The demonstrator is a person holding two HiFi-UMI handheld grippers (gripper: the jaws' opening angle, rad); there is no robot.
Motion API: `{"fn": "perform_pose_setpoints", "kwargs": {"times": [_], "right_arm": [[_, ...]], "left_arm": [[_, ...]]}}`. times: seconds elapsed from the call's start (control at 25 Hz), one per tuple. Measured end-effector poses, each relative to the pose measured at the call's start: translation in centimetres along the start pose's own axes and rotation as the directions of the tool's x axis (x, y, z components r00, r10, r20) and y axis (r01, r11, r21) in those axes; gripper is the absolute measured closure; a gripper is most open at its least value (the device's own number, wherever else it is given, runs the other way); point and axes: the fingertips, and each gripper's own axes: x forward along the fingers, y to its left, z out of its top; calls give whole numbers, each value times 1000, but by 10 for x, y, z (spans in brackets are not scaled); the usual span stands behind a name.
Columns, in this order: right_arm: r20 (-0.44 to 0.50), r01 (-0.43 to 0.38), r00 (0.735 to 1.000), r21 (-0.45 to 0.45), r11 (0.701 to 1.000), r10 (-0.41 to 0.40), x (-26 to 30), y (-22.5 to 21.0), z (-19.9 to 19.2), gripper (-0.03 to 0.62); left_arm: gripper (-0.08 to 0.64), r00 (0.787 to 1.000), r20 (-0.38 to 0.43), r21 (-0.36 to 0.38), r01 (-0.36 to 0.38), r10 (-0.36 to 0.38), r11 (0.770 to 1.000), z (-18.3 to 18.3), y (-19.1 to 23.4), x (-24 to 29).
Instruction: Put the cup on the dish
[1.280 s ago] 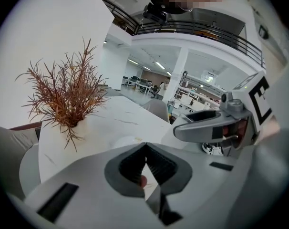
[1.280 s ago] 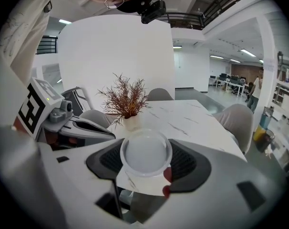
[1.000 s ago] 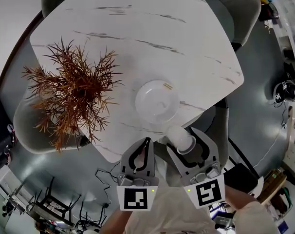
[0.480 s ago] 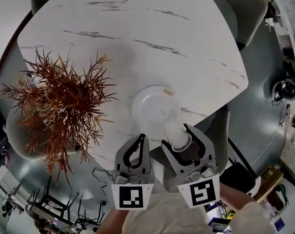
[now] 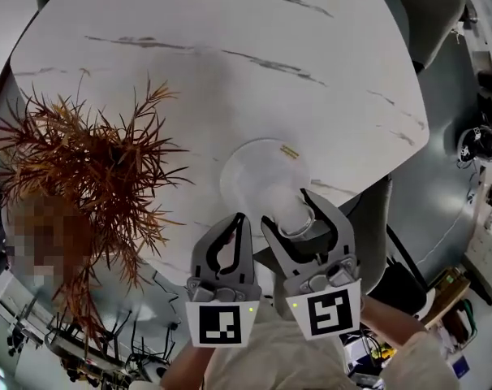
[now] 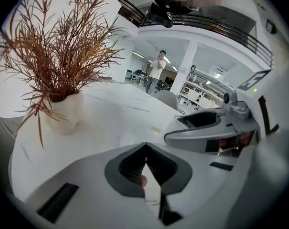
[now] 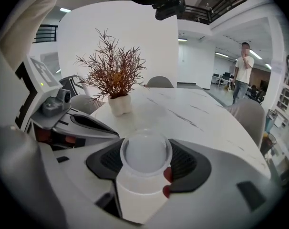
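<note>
**Now: cup in the right gripper, over the near rim of the dish**

Broadly, we see a white marbled table [image 5: 311,23] filling the upper part of the head view. A rust-brown dried plant [image 5: 84,177] spreads over its left side, and in the right gripper view it stands in a small white vase [image 7: 119,104].

Below the middle of the frame a pale round dish [image 5: 246,173] lies on the table near its lower edge.

At the bottom centre are both grippers, side by side. The right gripper [image 5: 285,207] reaches over the dish's lower right rim. Its jaws are part-way apart and clamped on the sides of a translucent white cup [image 5: 293,215]. We cannot tell whether the cup touches the dish. In the right gripper's own view the cup [image 7: 145,161] sits squarely between the ribbed pads [image 7: 185,163].

The left gripper [image 5: 240,218] hangs just left of it at the table edge. Its jaw tips meet, with nothing between them [image 6: 145,147].
</note>
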Motion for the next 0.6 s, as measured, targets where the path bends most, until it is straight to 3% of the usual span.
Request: {"fn": "perform_pose_setpoints", "kwargs": {"times": [0.6], "right_arm": [[-30, 3, 1000, -65, 998, -5, 23, 3, 1, 319]], "left_arm": [[554, 1000, -16, -48, -5, 4, 999, -11, 12, 17]]}}
